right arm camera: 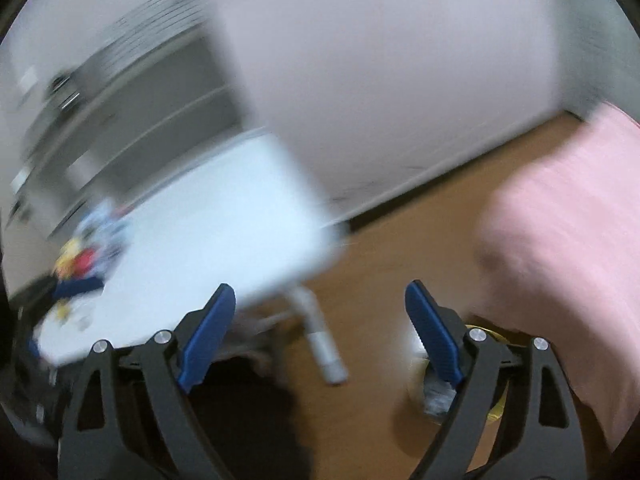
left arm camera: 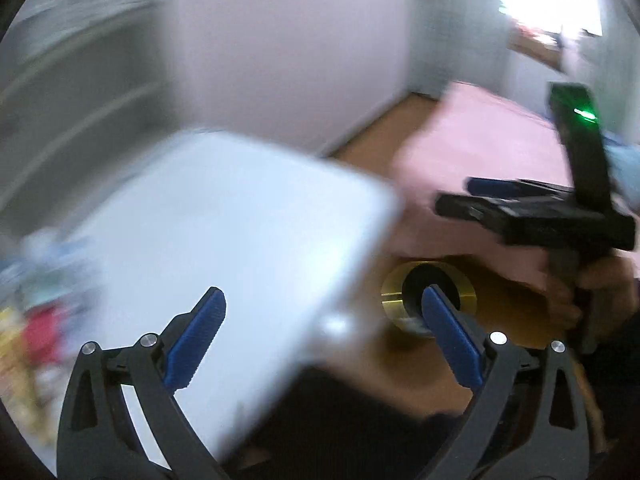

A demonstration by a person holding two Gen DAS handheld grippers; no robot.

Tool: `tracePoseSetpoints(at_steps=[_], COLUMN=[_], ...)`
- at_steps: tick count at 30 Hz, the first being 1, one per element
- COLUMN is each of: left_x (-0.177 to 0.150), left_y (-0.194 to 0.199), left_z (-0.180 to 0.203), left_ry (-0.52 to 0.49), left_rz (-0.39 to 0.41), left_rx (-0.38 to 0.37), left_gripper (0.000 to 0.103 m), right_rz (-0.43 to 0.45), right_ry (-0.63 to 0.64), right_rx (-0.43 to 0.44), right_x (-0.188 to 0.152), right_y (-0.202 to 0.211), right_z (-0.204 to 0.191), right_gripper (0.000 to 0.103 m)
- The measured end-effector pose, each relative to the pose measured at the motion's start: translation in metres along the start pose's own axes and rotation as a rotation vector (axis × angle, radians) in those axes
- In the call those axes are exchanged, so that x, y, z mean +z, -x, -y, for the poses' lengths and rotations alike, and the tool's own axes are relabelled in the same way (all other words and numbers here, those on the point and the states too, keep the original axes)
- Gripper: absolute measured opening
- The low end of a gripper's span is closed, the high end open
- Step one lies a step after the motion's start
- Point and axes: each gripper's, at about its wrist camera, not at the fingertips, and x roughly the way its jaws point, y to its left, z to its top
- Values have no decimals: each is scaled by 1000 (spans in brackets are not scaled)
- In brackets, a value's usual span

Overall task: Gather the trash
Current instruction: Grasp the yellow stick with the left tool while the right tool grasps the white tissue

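1. Both my grippers are spread wide and carry nothing: the left gripper (left arm camera: 324,340) sits low in its frame, the right gripper (right arm camera: 320,338) likewise.
2. The trash (left arm camera: 36,312) is a blurred, colourful heap at the lower left of the left view, on the far-left part of the white table (left arm camera: 224,232). In the right view the same heap (right arm camera: 86,248) lies at middle left.
3. From either pair of jaws the heap is well off to the left, so I judge the left gripper the nearer one (blur hides any long axis of the pieces).
4. A gold-rimmed bin (left arm camera: 428,296) stands on the wooden floor (right arm camera: 380,264), just past the table's corner, near the pink bedding (right arm camera: 568,240).
5. The table edge cuts diagonally between heap and bin; open floor lies beyond it.
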Motion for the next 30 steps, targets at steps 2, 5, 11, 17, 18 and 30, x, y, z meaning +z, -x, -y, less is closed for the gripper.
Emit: tracePoseSetpoints(at_steps=[2, 5, 11, 17, 18, 30], left_x=[-23, -65, -148, -164, -164, -143], left_y=[29, 70, 131, 140, 138, 71], left_z=[-58, -137, -239, -255, -253, -262], left_ry=[77, 208, 455, 467, 441, 287], left_rz=[-7, -18, -28, -10, -7, -74], left_rx=[118, 280, 456, 475, 480, 354], left_gripper=[96, 96, 95, 95, 95, 39], right_rz=[-50, -122, -217, -221, -221, -252], right_ry=[106, 233, 424, 538, 545, 550], right_rx=[115, 241, 353, 329, 325, 322], right_x=[6, 3, -14, -26, -27, -26], right_y=[-28, -58, -96, -109, -113, -138], right_z=[-64, -149, -274, -320, -326, -331], right_gripper=[84, 84, 79, 71, 70, 67])
